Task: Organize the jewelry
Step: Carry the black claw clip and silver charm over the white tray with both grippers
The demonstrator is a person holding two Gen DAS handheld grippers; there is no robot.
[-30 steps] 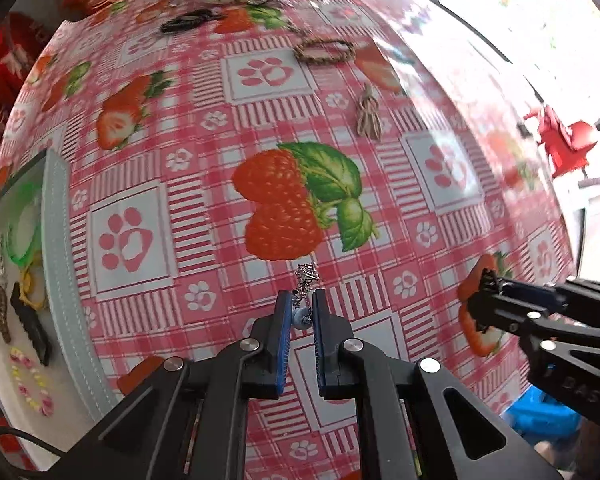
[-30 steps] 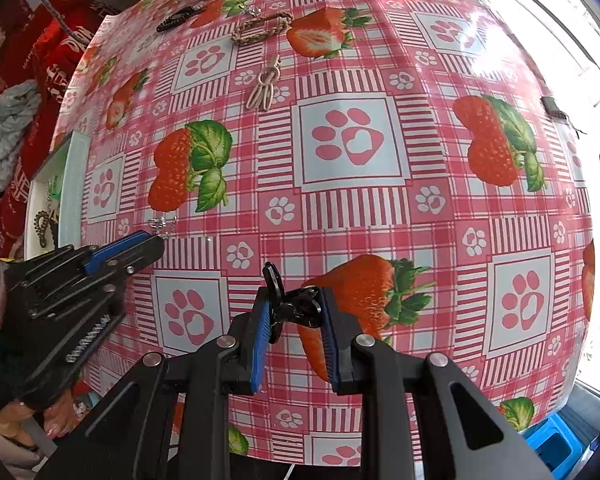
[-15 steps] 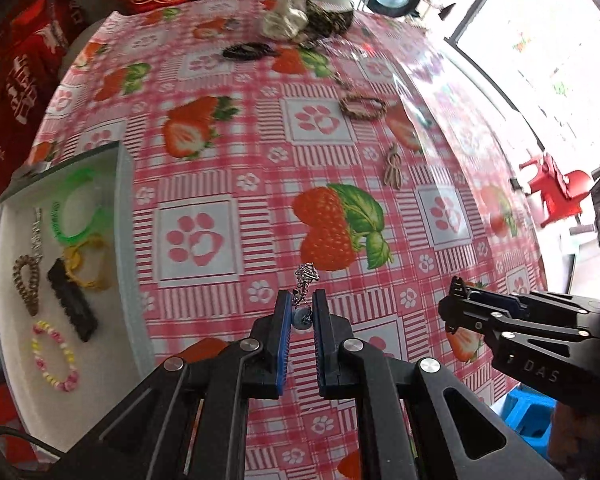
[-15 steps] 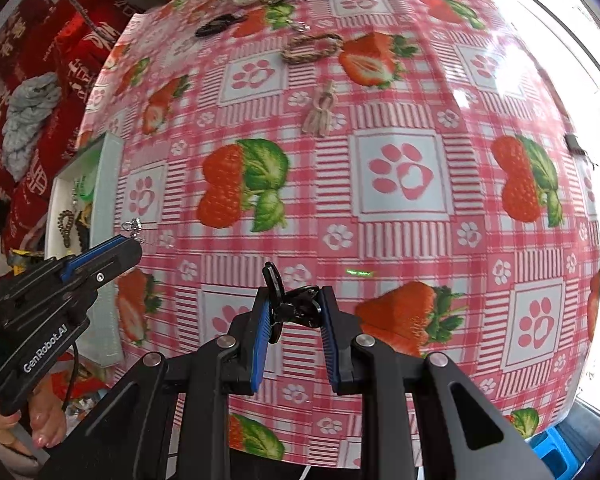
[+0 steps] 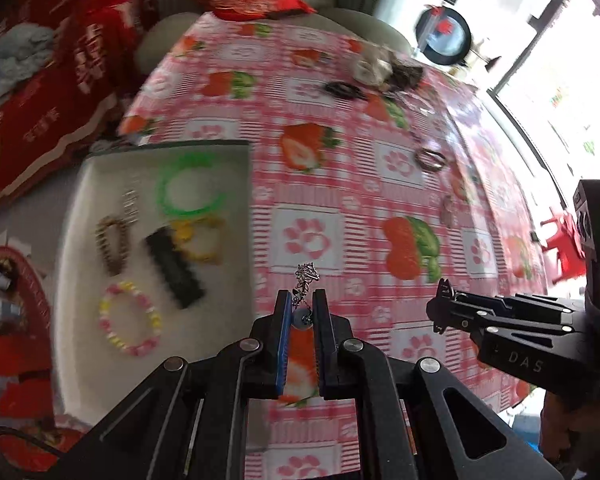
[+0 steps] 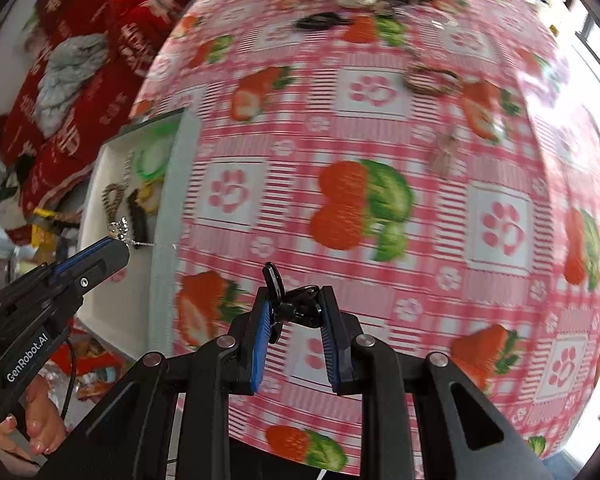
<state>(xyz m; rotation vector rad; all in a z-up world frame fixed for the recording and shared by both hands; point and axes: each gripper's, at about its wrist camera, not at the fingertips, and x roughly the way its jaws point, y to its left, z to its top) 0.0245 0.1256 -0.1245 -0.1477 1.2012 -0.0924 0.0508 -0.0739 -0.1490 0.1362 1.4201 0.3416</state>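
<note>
My left gripper [image 5: 301,300] is shut on a small silver charm with a chain [image 5: 306,280], held above the tablecloth just right of the white tray [image 5: 236,280]. That tray holds a green bangle [image 5: 190,188], a yellow bracelet [image 5: 200,242], a black hair clip [image 5: 176,272], a braided brown bracelet [image 5: 112,244] and a pink-yellow bead bracelet [image 5: 128,328]. My right gripper [image 6: 296,300] is shut on a black hair clip [image 6: 288,304], over the cloth right of the tray [image 6: 162,240]. The left gripper [image 6: 116,244] and its silver charm [image 6: 120,228] hang over the tray's edge.
More jewelry lies on the strawberry tablecloth [image 5: 380,208]: a braided bracelet [image 5: 430,158], a small tan piece [image 5: 446,210], a black clip [image 5: 342,89] and a heap [image 5: 384,68] at the far end. Red cushions [image 5: 60,92] lie left of the table.
Both grippers have travelled left toward the tray, each keeping its piece. The tray has come much further into the left wrist view. The views have rolled.
</note>
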